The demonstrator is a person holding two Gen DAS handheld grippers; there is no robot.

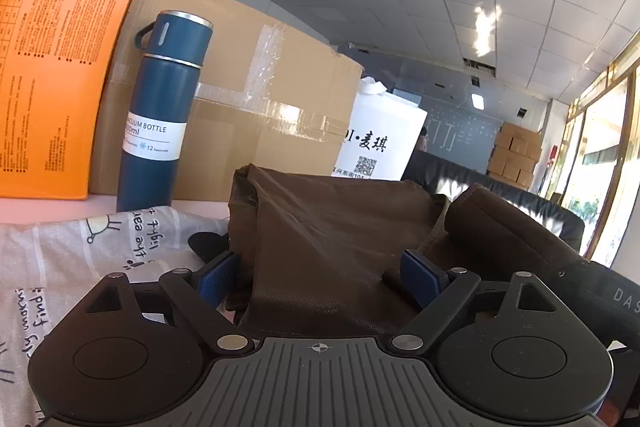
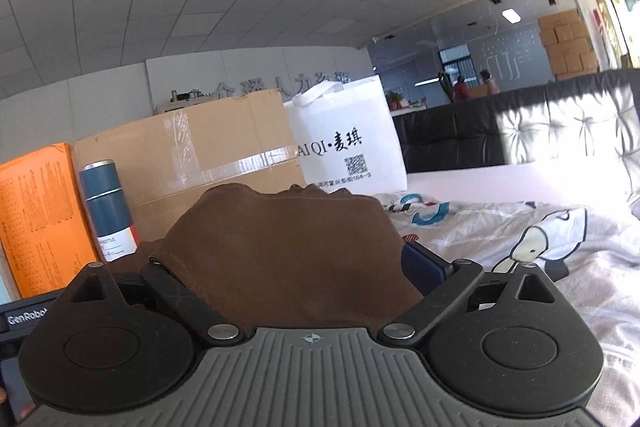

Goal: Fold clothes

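The brown garment (image 1: 320, 227) lies bunched on the printed sheet (image 1: 60, 259), between the spread fingers of the released left gripper (image 1: 324, 275). It also fills the wide-open right gripper (image 2: 288, 267), ungripped. Only the right view shows the cartoon print (image 2: 532, 247); both show the flask (image 1: 156, 115).

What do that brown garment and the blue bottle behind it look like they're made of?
Brown garment: a soft woven cloth, matte, perhaps brushed cotton or faux suede; it creases and bunches in heavy folds. Vacuum bottle: probably metal with a matte blue coating; bare silvery rings show at the cap and its paper label reads "vacuum bottle".
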